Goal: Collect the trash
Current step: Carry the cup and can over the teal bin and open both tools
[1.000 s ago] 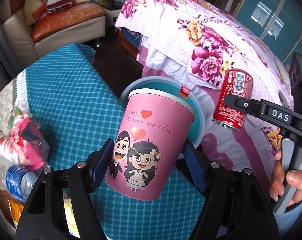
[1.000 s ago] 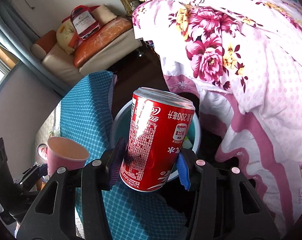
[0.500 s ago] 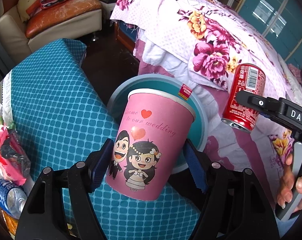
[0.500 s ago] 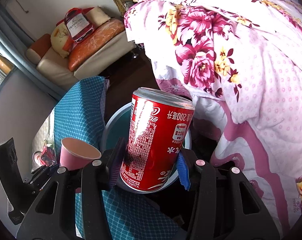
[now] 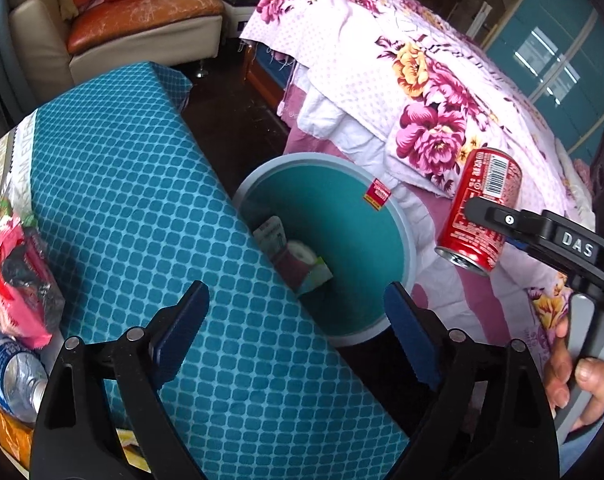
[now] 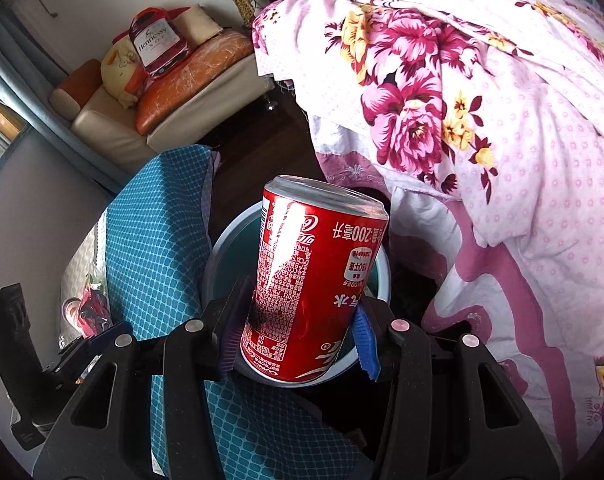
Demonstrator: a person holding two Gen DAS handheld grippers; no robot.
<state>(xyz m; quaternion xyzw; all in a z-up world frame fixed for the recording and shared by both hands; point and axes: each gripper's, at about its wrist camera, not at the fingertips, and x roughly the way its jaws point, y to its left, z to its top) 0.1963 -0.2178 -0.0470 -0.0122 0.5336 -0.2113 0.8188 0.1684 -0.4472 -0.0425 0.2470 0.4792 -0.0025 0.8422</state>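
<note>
Gone from the left gripper (image 5: pixel 298 320), now spread empty, the pink paper cup (image 5: pixel 298 258) lies inside the round teal plastic bin (image 5: pixel 405 236); beside that bin, the right gripper (image 6: pixel 298 332) clamps the red aluminium can (image 6: pixel 317 284).

You're in a lived-in home, a bedroom doubling as sitting room. Bed with pink floral quilt (image 6: pixel 481 112) fills the right side. Cream sofa (image 6: pixel 114 120) with orange cushions sits against the far wall, plush toy and bottle-shaped red cushion on it. Teal checked tablecloth (image 5: pixel 142 216) covers a table, teal bin (image 5: pixel 341 216) on dark floor beside it. Teal glazed cabinet doors (image 5: pixel 549 52) behind the bed.
</note>
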